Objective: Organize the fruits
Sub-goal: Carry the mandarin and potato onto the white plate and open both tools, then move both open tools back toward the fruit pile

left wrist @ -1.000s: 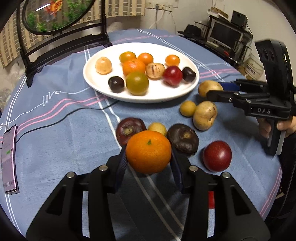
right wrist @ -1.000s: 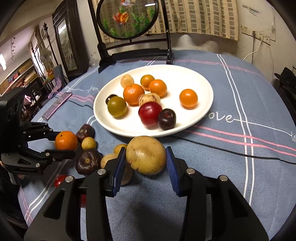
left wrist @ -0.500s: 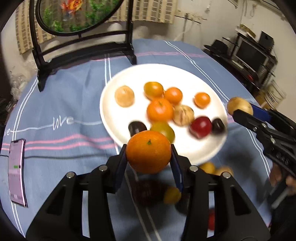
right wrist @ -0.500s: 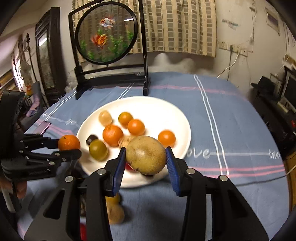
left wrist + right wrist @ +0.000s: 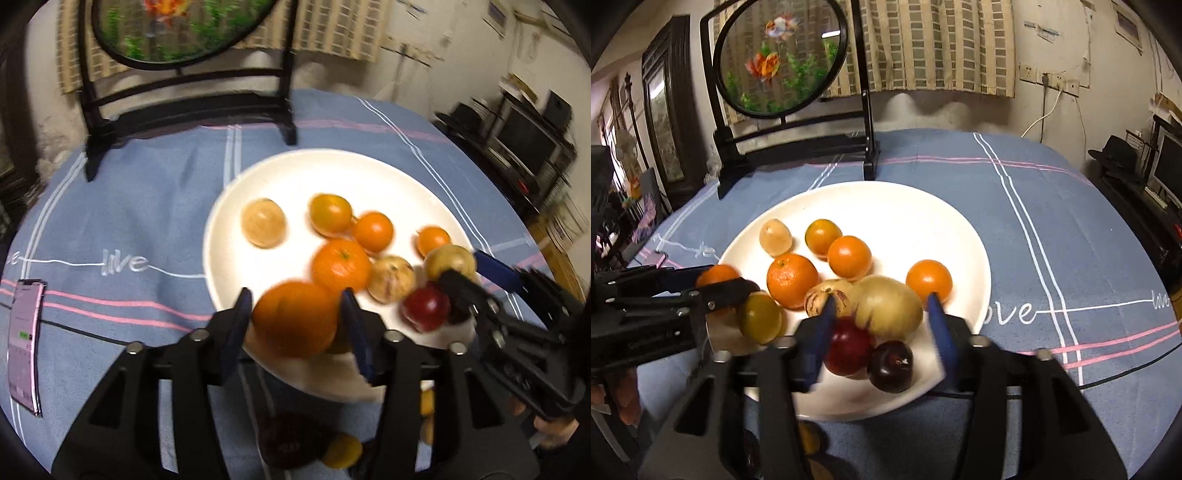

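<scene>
Left wrist view: the left claw (image 5: 295,325) stands just over the near rim of the plate (image 5: 280,173). Its jaws have just been opening, and the orange (image 5: 295,323) between them now shows a gap at each pad, so I judge it released and dropping onto the plate's near edge. Beyond it on the plate lie a second orange, three small orange fruits, a pale round fruit, a speckled fruit and a red plum (image 5: 424,308). At the plate's right side the right claw (image 5: 469,271) reaches in with a yellow-brown fruit (image 5: 448,260) at its tips. Off the plate, on the near side, a dark fruit (image 5: 286,445) and a small yellow fruit (image 5: 341,450) lie on the blue-clothed counter (image 5: 122,221). A phone (image 5: 24,343) lies well to the plate's left.

Right wrist view: the right claw (image 5: 884,314) is over the plate's near half. Its jaws have just been opening; the yellow-brown fruit (image 5: 886,308) sits between them, clear of the right pad, resting among the red plum (image 5: 847,345) and a dark plum (image 5: 892,365). The left claw (image 5: 720,282) comes in at the plate's left rim with the orange.

Most fruit is on the plate, with these two now arriving. The few pieces on the near counter remain to be gathered.
</scene>
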